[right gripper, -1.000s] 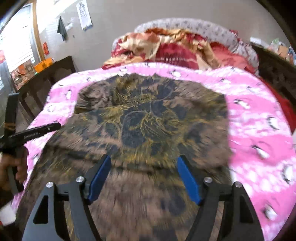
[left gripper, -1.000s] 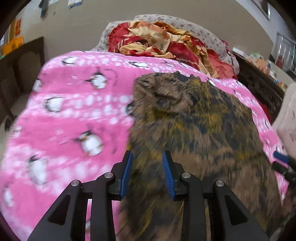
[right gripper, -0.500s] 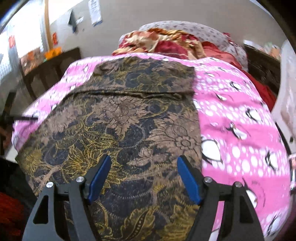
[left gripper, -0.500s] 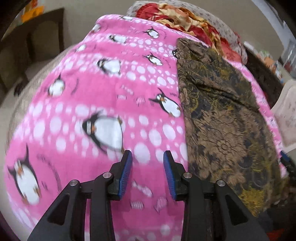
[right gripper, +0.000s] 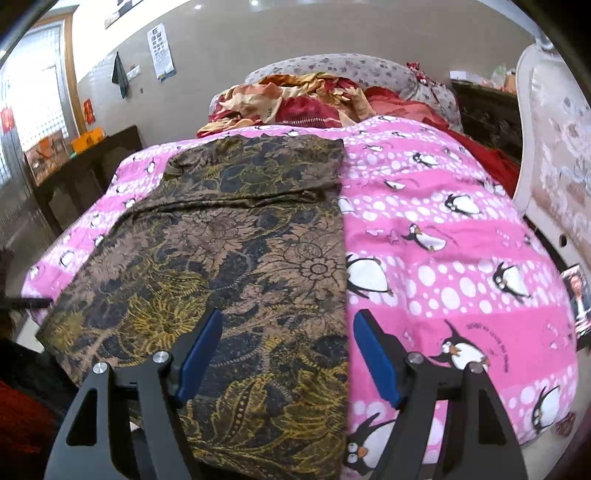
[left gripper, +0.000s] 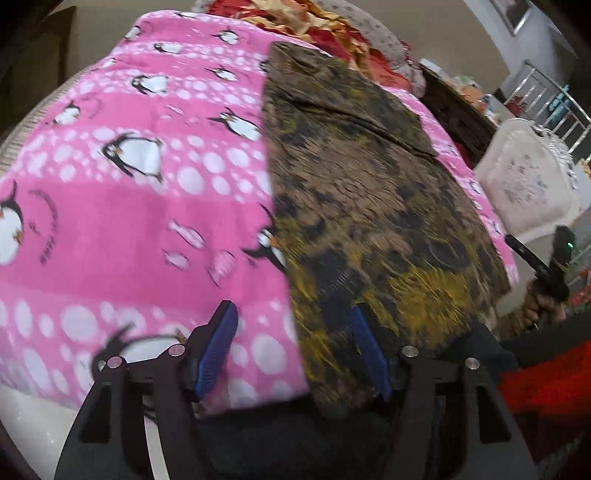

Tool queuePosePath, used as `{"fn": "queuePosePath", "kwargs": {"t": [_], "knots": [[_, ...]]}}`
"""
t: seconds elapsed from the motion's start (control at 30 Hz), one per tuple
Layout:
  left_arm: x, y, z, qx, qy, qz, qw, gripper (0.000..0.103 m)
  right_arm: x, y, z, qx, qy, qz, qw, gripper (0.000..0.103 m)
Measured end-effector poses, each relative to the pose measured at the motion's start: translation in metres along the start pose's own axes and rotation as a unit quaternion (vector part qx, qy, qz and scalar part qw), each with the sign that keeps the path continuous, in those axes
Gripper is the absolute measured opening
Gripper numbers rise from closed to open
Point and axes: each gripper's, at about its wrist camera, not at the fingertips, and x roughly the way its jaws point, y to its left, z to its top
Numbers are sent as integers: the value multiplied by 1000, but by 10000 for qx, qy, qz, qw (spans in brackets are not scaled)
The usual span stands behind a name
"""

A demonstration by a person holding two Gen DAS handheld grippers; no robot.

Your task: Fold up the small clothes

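Beige wall point(right gripper: 332, 33) with eye chart point(right gripper: 161, 51), bright window point(right gripper: 33, 85) left, dark wood cabinet point(right gripper: 88, 173), bed point(right gripper: 461, 236) with pink penguin blanket.

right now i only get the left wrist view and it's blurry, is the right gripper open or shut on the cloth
Observer: Open and holding nothing. The right gripper hangs over the near end of the brown floral cloth, one pad above the cloth and the other above the pink penguin blanket.
Operator: so it's straddling the right edge, is that edge bunched up
Observer: No. In the right wrist view that edge lies flat and runs straight up the blanket toward the far end.
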Motion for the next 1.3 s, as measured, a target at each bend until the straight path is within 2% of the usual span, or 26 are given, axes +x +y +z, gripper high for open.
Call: {"fn": "queuePosePath", "kwargs": {"t": [0.13,0.2,0.3,0.37,0.6,0.7,0.83,1.0,1.1,1.2,1.23,1.3], "knots": [[6,-3,-5,-216,268,-883,9955,44,2,6,1,-98,-5,66,9999,77],[12,-3,-5,-180,344,-972,9945,44,1,10,2,-151,-38,108,9998,77],[17,6,2,-451,301,-1298,9901,44,-2,9,2,-130,-89,137,9998,77],[21,10,10,-527,270,-1204,9910,33,-5,5,0,-80,-121,122,9998,77],[19,-6,7,-107,502,-1374,9892,33,-27,-30,-15,314,-142,71,9994,77],[19,-9,6,11,462,-1166,9921,29,-29,-42,-27,426,55,344,9985,73],[20,-9,9,64,355,-860,9956,18,-16,-44,-41,409,366,722,9959,55],[19,-8,8,147,363,-719,9966,5,2,-56,-52,686,405,1009,9917,54],[17,-7,8,145,379,-757,9963,4,1,-67,-54,1068,457,1602,9802,54],[20,-7,7,141,369,-775,9962,4,5,-80,-59,1580,684,2547,9516,53],[22,-6,8,99,356,-788,9962,6,7,-80,-61,1617,768,2667,9470,50],[23,-6,10,62,323,-804,9962,7,13,-77,-62,1533,760,2648,9490,49]]}}
